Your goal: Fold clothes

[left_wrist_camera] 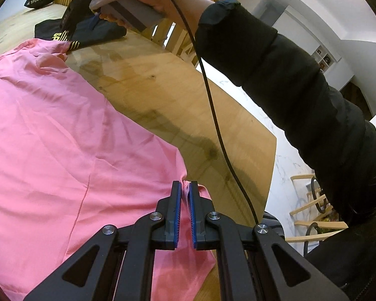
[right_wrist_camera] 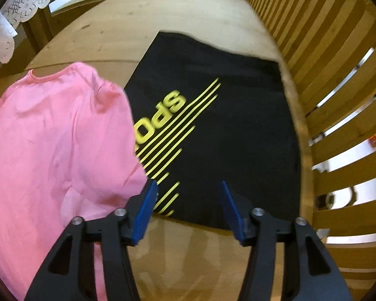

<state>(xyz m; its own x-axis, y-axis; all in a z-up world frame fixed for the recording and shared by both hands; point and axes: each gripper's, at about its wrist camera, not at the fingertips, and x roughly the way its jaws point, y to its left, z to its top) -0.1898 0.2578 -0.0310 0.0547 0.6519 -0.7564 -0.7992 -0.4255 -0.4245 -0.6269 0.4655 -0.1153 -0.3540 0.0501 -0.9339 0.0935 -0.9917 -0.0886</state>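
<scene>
- blue-padded left gripper (left_wrist_camera: 185, 188) pinches the pink shirt (left_wrist_camera: 62, 138) by its edge
- right gripper (right_wrist_camera: 188, 195) hangs open, empty, above the folded black shirt (right_wrist_camera: 225, 125)
- folding step underway; next, likely seize pink cloth

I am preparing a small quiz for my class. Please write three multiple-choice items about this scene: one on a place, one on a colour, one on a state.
1. Where does the black shirt lie?
A. on the wooden table
B. on a chair
C. on the floor

2. What colour is the print on the black shirt?
A. white
B. yellow
C. red

3. What do the left tongs do?
A. stand open
B. pinch the pink shirt
C. hold a cable

Key: 1 A, table shows around it; 2 B, yellow letters and stripes; 3 B, pink cloth sits between the closed pads.
</scene>
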